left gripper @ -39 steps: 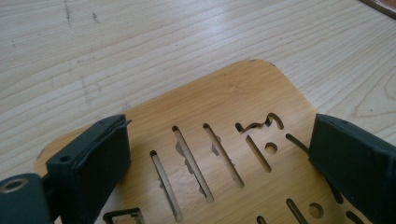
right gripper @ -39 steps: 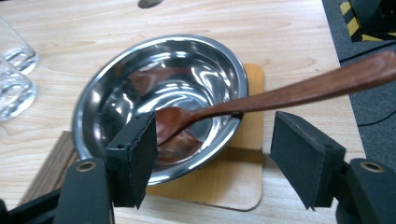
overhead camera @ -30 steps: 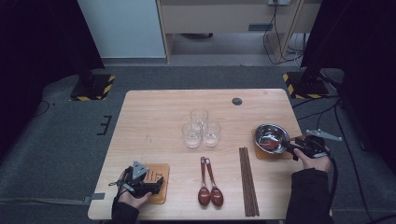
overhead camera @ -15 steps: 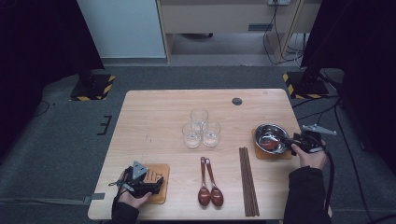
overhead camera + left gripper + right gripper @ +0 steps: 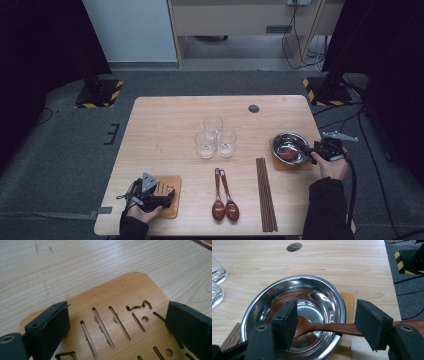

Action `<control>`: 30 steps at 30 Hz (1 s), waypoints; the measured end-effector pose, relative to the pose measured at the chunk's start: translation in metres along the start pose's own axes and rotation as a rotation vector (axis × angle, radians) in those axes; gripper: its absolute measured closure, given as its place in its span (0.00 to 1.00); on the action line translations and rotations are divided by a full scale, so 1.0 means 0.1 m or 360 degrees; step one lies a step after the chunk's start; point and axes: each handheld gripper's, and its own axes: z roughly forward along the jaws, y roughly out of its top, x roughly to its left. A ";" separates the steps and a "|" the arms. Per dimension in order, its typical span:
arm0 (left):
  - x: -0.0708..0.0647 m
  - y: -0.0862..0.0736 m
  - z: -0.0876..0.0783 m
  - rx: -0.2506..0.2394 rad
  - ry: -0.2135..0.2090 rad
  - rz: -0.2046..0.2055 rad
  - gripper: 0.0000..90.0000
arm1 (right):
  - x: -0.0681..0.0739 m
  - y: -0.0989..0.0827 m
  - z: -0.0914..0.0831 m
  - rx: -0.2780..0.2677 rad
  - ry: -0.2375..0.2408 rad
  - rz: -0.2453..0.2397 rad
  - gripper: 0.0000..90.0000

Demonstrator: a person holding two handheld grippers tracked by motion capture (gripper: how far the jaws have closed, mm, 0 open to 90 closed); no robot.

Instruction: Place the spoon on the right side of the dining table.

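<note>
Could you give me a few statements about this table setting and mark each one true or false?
1. A wooden spoon lies with its bowl inside the metal bowl. True.
2. The right gripper has its jaws clamped shut on the spoon. False: the jaws stand open, one on each side of the handle.
3. Three glasses stand together mid-table. True.
4. The left gripper hovers over the chopsticks. False: its open jaws straddle a slotted wooden coaster.
5. Four spoons lie beside the chopsticks. False: there are two spoons on the table.
</note>
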 end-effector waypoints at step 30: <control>0.00 0.00 0.00 0.0000 0.0000 0.0000 0.05 | 0.11 -0.13 -0.18 0.0101 0.0052 0.0012 0.42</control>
